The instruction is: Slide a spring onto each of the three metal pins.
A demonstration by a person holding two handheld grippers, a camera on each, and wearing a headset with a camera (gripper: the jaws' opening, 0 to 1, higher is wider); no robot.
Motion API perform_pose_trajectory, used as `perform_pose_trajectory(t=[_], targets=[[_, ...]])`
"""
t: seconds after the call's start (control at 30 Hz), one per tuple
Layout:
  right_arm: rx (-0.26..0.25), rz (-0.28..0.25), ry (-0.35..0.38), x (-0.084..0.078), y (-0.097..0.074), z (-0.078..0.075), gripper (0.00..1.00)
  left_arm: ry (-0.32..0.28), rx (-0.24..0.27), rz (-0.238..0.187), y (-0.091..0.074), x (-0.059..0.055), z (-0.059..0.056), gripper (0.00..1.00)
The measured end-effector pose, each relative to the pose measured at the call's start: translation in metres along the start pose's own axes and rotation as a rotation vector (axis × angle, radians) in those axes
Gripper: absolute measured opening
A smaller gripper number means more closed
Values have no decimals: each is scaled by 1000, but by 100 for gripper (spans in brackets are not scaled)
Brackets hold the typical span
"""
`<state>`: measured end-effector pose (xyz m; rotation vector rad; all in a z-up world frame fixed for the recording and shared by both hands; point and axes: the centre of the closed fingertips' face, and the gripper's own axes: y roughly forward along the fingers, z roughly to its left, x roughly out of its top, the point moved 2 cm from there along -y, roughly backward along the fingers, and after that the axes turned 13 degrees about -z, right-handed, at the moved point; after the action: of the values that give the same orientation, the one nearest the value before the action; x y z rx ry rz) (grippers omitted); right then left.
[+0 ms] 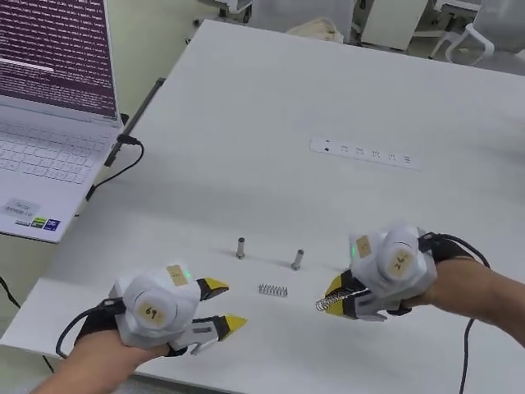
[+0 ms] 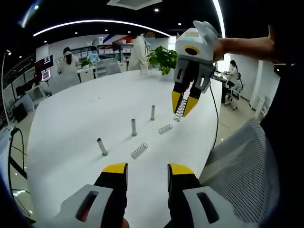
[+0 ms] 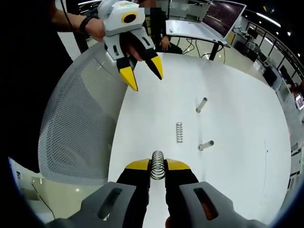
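Two upright metal pins (image 1: 240, 247) (image 1: 298, 259) stand on the white table (image 1: 271, 123); the left gripper view shows three pins (image 2: 102, 146) (image 2: 134, 127) (image 2: 152, 112) in a row. A loose spring (image 1: 272, 290) lies just in front of them, and the left gripper view shows two loose springs (image 2: 139, 150) (image 2: 165, 128). My right gripper (image 1: 335, 299) is shut on another spring (image 1: 327, 302) (image 3: 157, 171), held above the table right of the pins. My left gripper (image 1: 223, 304) (image 2: 147, 172) is open and empty, near the front edge, left of the loose spring.
An open laptop (image 1: 49, 107) sits at the far left with a black cable (image 1: 123, 160) trailing from it. A white power strip (image 1: 365, 153) lies further back on the right. A grey mesh chair (image 3: 80, 133) stands off the near table edge.
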<state>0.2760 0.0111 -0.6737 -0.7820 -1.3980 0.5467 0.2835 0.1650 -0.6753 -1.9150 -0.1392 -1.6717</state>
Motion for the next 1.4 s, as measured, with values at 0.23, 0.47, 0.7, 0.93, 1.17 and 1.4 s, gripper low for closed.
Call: perform_pose_trajectory(t=[0.23,0.47,0.7,0.93,1.17,1.4], targets=[[1,27,-12,4,2,-14,9,-19,63,-9,-15,-3,18,33],[7,52,-26,11,6,-27,9,-45,120,-19,-29,-7,33,39],[16,78,-46,19,13,-41,9,-59,152,-18,-38,-11,43,44],[22,84,-61,32,21,-52,9,-63,166,-22,-43,-12,46,48],[39,108,-87,41,34,-62,9,-77,178,-28,-45,-14,45,49],[54,118,-103,48,45,-76,9,-87,187,-28,-46,-18,46,50]])
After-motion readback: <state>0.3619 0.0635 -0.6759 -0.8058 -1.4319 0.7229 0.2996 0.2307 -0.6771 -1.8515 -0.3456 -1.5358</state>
